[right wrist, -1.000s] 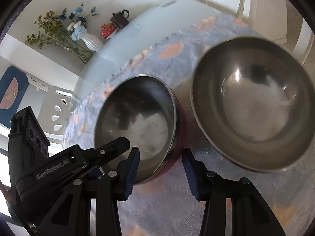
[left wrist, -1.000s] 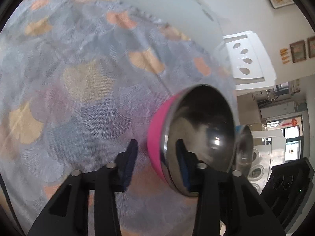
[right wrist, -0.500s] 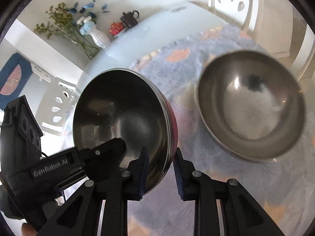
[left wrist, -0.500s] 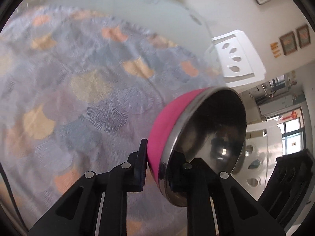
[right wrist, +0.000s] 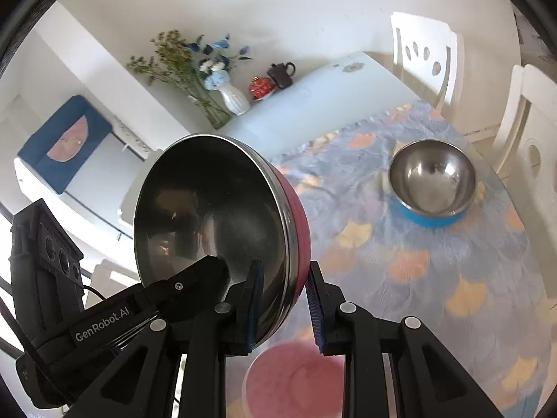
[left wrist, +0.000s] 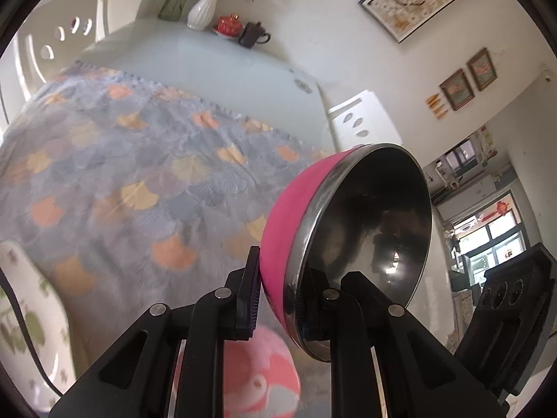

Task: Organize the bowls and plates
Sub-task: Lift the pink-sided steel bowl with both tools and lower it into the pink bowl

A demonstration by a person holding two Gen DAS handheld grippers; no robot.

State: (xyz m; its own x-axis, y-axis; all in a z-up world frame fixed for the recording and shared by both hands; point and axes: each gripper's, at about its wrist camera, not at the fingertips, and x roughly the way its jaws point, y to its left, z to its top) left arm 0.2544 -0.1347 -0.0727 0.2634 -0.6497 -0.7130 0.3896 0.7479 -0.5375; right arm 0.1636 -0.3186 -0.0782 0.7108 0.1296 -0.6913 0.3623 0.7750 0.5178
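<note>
Left wrist: pink bowl (left wrist: 289,230) tipped on edge, mouth facing right

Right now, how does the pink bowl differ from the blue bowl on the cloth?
The pink bowl is off the table and tipped on edge; the blue bowl sits upright on the patterned cloth. The pink bowl is clamped at its rim by the left gripper and the right gripper; nothing touches the blue bowl. Their outer shells are pink and blue. Both have shiny steel insides.
</note>
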